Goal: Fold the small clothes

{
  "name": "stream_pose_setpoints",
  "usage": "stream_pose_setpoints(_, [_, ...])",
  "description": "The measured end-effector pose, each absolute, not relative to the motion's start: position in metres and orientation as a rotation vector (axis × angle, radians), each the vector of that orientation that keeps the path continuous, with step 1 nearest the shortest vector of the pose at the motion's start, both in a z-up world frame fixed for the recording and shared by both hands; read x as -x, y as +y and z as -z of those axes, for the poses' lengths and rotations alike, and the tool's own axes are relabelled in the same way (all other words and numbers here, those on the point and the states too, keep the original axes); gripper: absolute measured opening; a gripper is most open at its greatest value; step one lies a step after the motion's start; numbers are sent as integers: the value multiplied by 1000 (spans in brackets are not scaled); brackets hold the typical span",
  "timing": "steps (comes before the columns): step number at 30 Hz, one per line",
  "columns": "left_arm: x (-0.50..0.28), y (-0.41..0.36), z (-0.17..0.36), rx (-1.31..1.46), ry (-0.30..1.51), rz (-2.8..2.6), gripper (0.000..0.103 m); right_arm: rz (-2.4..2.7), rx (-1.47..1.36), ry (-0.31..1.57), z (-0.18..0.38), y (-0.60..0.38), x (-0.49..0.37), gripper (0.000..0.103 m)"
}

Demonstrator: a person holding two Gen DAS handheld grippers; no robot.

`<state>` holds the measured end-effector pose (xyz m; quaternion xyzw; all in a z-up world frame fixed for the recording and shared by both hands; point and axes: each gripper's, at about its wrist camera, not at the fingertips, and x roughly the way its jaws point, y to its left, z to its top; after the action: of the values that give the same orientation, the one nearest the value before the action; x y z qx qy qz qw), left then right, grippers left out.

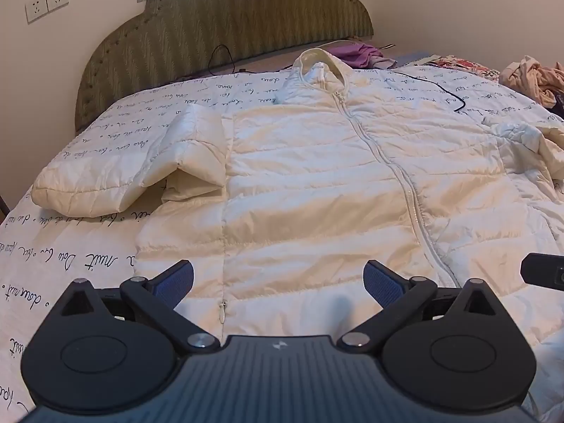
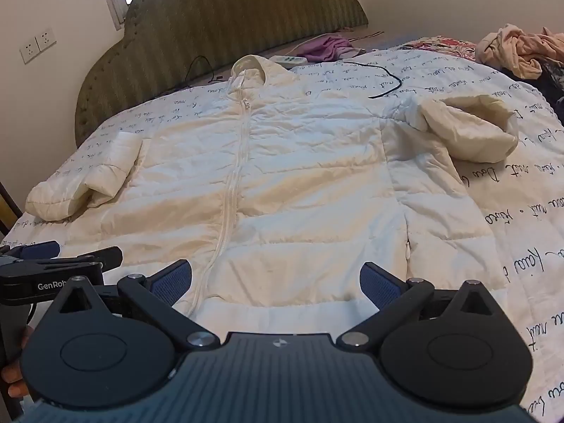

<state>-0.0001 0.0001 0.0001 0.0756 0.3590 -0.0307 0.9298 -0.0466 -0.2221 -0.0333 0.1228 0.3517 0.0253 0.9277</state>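
Note:
A cream-white quilted puffer jacket [image 1: 317,183] lies flat and zipped on the bed, collar toward the headboard, hem toward me. Its left sleeve [image 1: 116,176] is bent beside the body; its right sleeve [image 2: 469,134] is bunched up at the right. It also shows in the right wrist view [image 2: 282,183]. My left gripper [image 1: 278,283] is open and empty just above the hem, left of the zipper. My right gripper [image 2: 276,282] is open and empty above the hem, right of the zipper. The left gripper [image 2: 53,264] shows at the left edge of the right wrist view.
The bed has a white quilt with black script [image 1: 70,264] and a green padded headboard [image 1: 218,28]. A black cable [image 2: 384,81] lies near the collar. Purple cloth [image 2: 328,47] and a pile of pinkish clothes [image 2: 518,51] lie at the far right.

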Motion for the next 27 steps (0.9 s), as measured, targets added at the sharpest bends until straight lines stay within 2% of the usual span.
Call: stream_pose_setpoints(27, [3, 8, 9, -116, 755, 50, 103, 14, -54, 690, 49, -235, 61, 103])
